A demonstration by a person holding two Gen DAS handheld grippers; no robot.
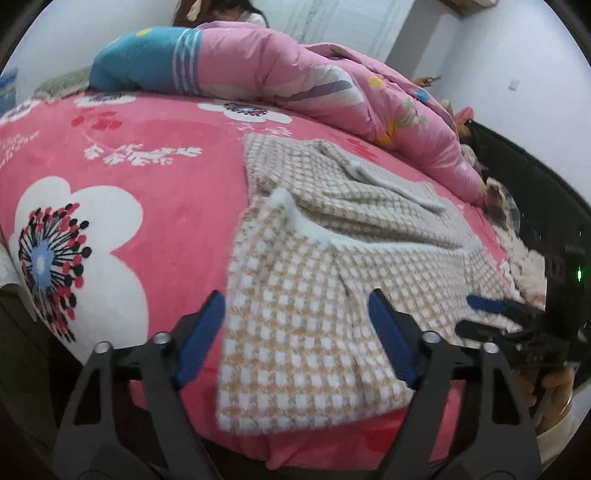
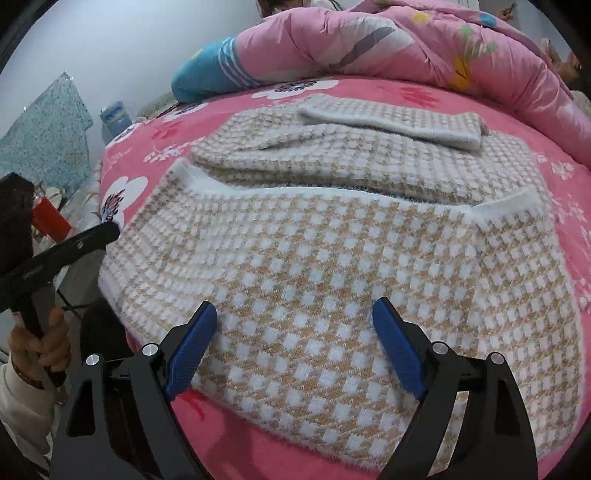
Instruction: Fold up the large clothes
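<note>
A beige-and-white checked knit sweater (image 1: 303, 350) (image 2: 314, 258) lies flat on a pink flowered bed cover (image 1: 147, 147) (image 2: 565, 177). Its sleeves are folded across its far part, and a white trimmed edge runs across its middle. My left gripper (image 1: 295, 295) stands open low over the sweater's near left corner, one blue pad at the cloth's left edge and the other over the knit. My right gripper (image 2: 294, 303) is open over the near middle of the sweater, pressing nothing. The right gripper (image 1: 476, 315) also shows at the sweater's right side. A finger (image 2: 88, 240) of the left gripper shows at the left.
A heaped pink quilt (image 1: 295, 62) (image 2: 406, 44) and a teal pillow (image 1: 136, 62) (image 2: 207, 77) lie along the far side of the bed. A person (image 1: 236, 11) sits behind them. A hand (image 2: 40, 339) grips the left tool. Left of the bed hangs a teal patterned cloth (image 2: 40, 140).
</note>
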